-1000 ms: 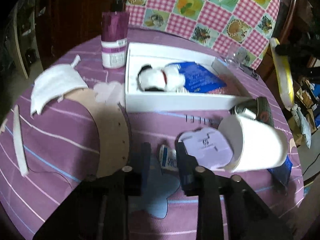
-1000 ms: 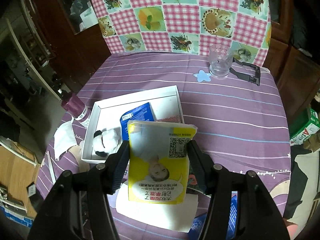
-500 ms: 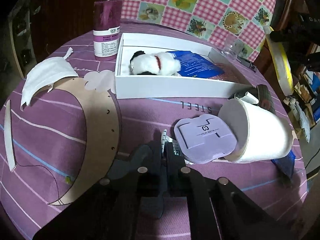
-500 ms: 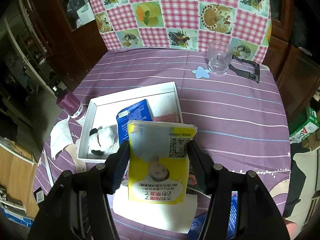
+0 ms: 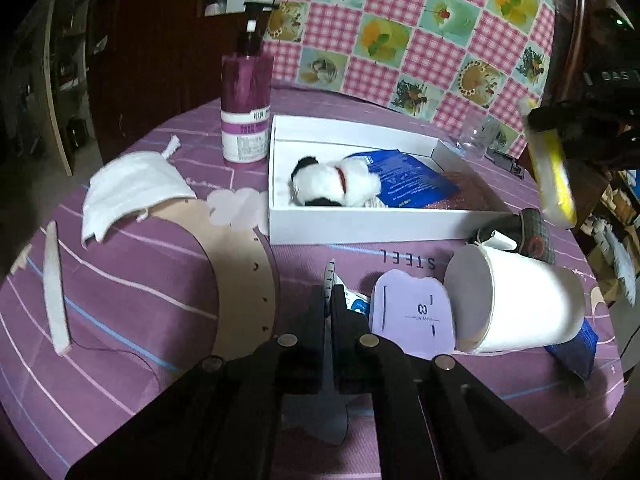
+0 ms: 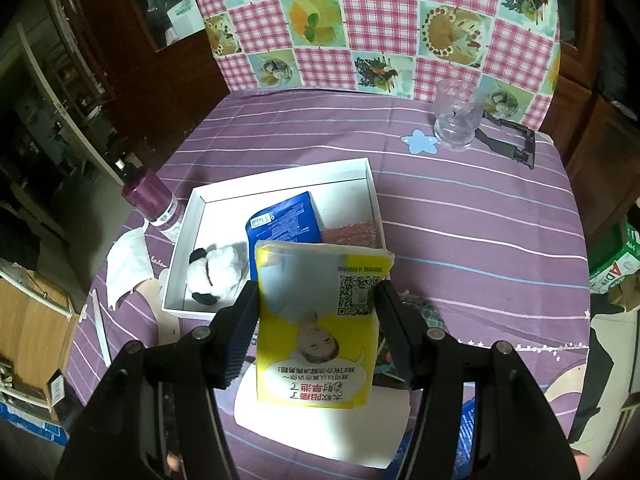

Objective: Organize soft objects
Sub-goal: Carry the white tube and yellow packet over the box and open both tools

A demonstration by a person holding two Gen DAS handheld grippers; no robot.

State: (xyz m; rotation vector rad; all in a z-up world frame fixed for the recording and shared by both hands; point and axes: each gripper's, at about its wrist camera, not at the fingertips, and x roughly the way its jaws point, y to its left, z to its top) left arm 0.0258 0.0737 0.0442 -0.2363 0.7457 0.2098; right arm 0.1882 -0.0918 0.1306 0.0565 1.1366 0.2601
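Note:
A white box [image 5: 360, 224] [image 6: 188, 216] on the purple table holds a black-and-white plush toy [image 5: 336, 180] [image 6: 216, 268], a blue packet [image 5: 408, 180] [image 6: 286, 220] and a reddish pad [image 6: 352, 236]. My left gripper [image 5: 330, 292] is shut on a small flat sachet [image 5: 329, 276], held on edge just above the table in front of the box. My right gripper [image 6: 316, 300] is shut on a yellow soft pack [image 6: 320, 324], held high above the box's near right corner; the pack also shows in the left wrist view [image 5: 550, 168].
A purple pump bottle [image 5: 245, 108], a white face mask [image 5: 128, 192], a lilac card [image 5: 412, 312], a tipped white paper cup [image 5: 516, 300], a dark plaid pouch [image 5: 528, 236] and a blue star coaster [image 5: 316, 412] lie around. A glass [image 6: 458, 116] and black clip [image 6: 508, 140] stand far right.
My left gripper closed on the sachet and lifted it on edge. My right gripper kept holding the yellow pack and shifted slightly toward the box.

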